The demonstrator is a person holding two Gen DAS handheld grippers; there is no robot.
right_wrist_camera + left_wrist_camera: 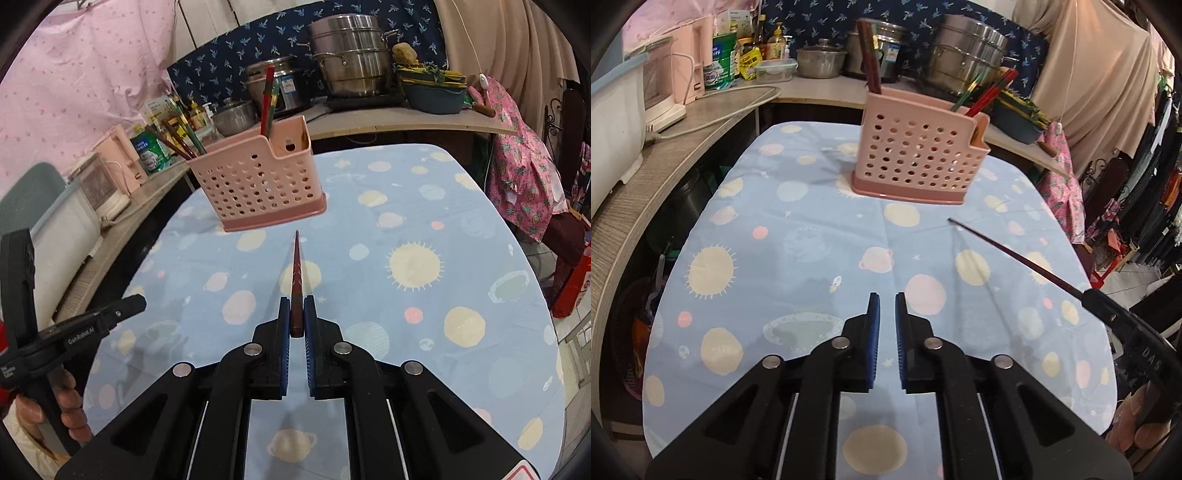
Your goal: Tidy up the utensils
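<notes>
Chopstick [296, 280] pinched in right hand-held gripper [296, 314]; left view shows only its shaft.

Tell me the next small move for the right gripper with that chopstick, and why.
Probably carry it forward and up toward the pink holder, then tip it in. The right gripper is shut on the dark red chopstick, its tip short of the holder, where other chopsticks already stand.

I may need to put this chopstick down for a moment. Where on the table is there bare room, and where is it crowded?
The planet-print cloth is bare in front of the pink utensil holder and to its right, out to the table's edge. The counter behind is crowded with pots and bottles. The chopstick sits clamped in the right gripper.
</notes>
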